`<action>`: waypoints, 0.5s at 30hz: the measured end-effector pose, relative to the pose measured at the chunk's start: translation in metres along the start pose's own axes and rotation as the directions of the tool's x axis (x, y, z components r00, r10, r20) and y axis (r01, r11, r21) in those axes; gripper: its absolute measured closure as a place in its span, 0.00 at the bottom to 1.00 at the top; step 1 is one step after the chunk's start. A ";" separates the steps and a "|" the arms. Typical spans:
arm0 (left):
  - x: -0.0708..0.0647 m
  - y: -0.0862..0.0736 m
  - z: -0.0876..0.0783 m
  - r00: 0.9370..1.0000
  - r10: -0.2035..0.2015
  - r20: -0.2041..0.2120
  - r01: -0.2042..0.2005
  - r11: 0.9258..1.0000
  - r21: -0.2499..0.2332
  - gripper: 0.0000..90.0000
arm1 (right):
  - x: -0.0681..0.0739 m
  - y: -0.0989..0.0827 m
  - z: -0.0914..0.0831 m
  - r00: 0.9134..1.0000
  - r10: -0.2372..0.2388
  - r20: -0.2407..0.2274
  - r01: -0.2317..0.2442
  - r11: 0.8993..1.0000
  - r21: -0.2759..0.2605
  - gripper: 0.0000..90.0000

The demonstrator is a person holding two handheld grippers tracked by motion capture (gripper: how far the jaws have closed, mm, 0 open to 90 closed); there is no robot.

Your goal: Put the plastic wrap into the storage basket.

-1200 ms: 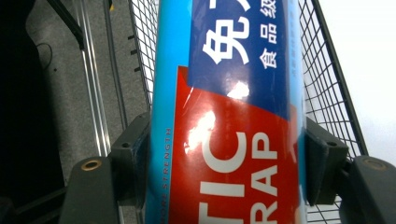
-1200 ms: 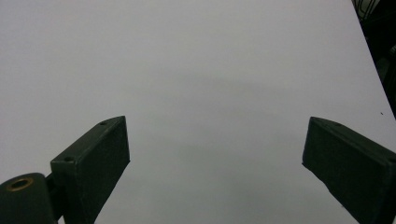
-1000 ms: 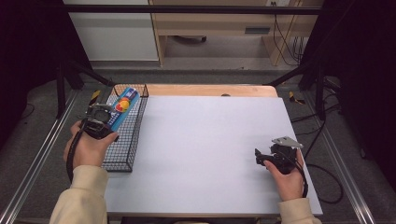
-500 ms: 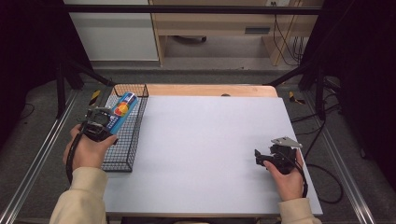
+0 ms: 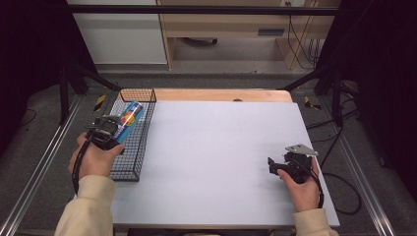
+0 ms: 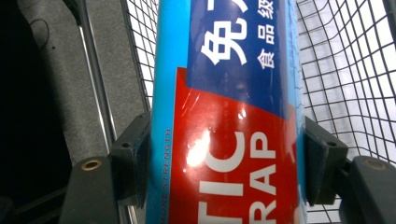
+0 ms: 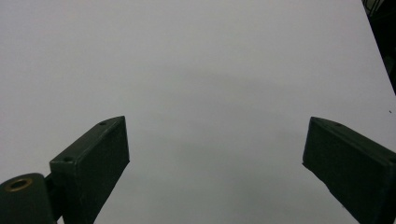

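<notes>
Desk (image 5: pixel 221 157) carries a black wire basket (image 5: pixel 129 164) at its left edge. Left hand-held gripper (image 5: pixel 110 129) is clamped on a blue-and-red plastic wrap box (image 6: pixel 229 121), held above the basket. Right hand-held gripper (image 7: pixel 215 154) hovers over bare desk, jaws spread, empty.
</notes>
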State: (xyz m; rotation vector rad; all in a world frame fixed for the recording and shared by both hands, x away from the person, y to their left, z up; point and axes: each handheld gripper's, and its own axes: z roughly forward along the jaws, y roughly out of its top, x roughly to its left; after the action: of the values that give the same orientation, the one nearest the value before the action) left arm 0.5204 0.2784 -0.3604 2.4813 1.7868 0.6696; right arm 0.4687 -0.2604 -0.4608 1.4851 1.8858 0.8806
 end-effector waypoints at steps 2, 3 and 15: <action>0.000 0.000 0.000 1.000 0.000 0.004 0.000 1.000 0.008 0.35 | 0.000 0.000 0.000 1.000 0.000 0.000 0.000 1.000 0.001 0.08; 0.000 0.000 0.000 1.000 0.000 0.004 0.000 1.000 0.008 0.35 | 0.000 0.000 0.000 1.000 0.000 0.000 0.000 1.000 0.001 0.08; -0.004 0.002 0.005 1.000 0.011 -0.006 -0.010 0.999 0.041 0.35 | 0.000 0.000 0.000 1.000 -0.002 -0.003 0.002 1.000 0.002 0.08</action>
State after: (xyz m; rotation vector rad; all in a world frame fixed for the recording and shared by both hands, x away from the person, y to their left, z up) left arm 0.5232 0.2755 -0.3660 2.5190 1.8090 0.6479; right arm 0.4687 -0.2602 -0.4611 1.4834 1.8906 0.8813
